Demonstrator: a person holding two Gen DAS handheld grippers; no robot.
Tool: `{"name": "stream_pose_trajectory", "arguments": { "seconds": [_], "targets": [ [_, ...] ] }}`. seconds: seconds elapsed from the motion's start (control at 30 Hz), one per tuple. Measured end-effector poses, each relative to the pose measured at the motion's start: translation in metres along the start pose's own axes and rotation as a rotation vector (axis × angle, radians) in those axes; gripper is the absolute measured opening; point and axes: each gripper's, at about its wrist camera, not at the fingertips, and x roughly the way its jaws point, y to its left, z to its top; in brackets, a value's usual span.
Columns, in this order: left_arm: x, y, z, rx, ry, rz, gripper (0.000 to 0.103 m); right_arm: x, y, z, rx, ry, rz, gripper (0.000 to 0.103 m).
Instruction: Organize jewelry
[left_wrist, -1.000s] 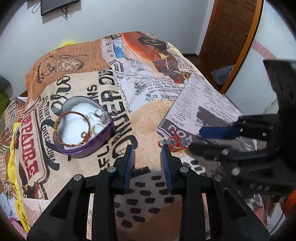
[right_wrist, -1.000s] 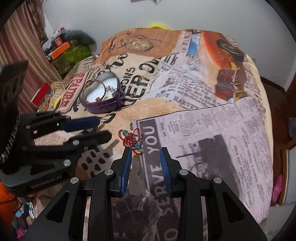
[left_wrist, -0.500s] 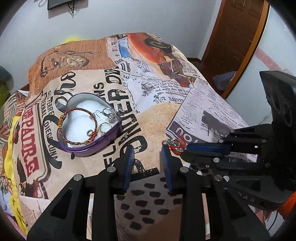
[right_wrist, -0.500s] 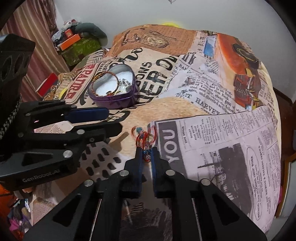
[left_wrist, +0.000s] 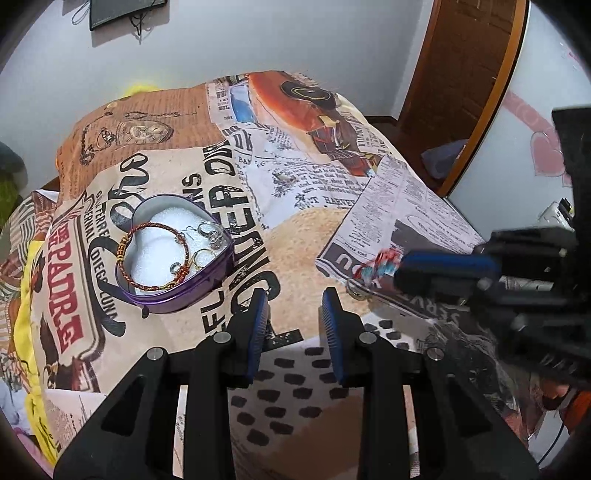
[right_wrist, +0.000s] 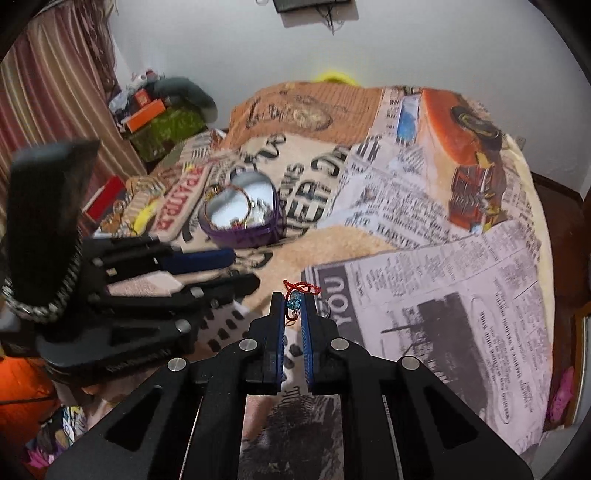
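A purple heart-shaped tin (left_wrist: 177, 291) sits on the printed bedspread, holding a red-gold bracelet (left_wrist: 155, 258) and several silver rings (left_wrist: 208, 232). It also shows in the right wrist view (right_wrist: 240, 230). My right gripper (right_wrist: 294, 306) is shut on a red cord bracelet with blue beads (right_wrist: 295, 301), lifted off the bed. In the left wrist view the right gripper (left_wrist: 400, 269) carries that bracelet (left_wrist: 376, 266) at the right. My left gripper (left_wrist: 293, 308) is open and empty, just right of the tin.
The bedspread (left_wrist: 295, 192) with newspaper print covers the bed. A wooden door (left_wrist: 465, 66) stands at the back right. Boxes and clutter (right_wrist: 155, 114) lie beside the bed at the left, by a striped curtain (right_wrist: 44, 103).
My right gripper closed on the red cord bracelet and lifted it off the bedspread. My left gripper stayed open and shifted slightly.
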Motion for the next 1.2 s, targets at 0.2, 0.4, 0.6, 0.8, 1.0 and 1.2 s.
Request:
{"name": "stream_pose_trajectory", "arguments": {
  "seconds": [0.2, 0.4, 0.6, 0.8, 1.0, 1.2],
  "targets": [
    [-0.003, -0.007, 0.002, 0.013, -0.003, -0.014, 0.030, -0.019, -0.003, 0.008, 0.012, -0.060, -0.007, 0.008],
    [0.006, -0.018, 0.010, 0.039, 0.026, -0.034, 0.030, -0.023, -0.016, 0.009, 0.039, -0.080, -0.049, 0.008],
    [0.025, -0.033, 0.017, 0.077, 0.089, -0.046, 0.030, -0.021, -0.032, 0.001, 0.077, -0.063, -0.067, 0.008],
    [0.042, -0.048, 0.018, 0.133, 0.133, -0.034, 0.034, -0.020, -0.045, -0.005, 0.107, -0.055, -0.071, 0.008],
    [0.049, -0.046, 0.018, 0.125, 0.147, -0.046, 0.034, -0.018, -0.047, -0.006, 0.113, -0.050, -0.073, 0.008],
    [0.051, -0.043, 0.019, 0.106, 0.152, -0.053, 0.020, -0.017, -0.043, -0.005, 0.106, -0.048, -0.074, 0.008]
  ]
}}
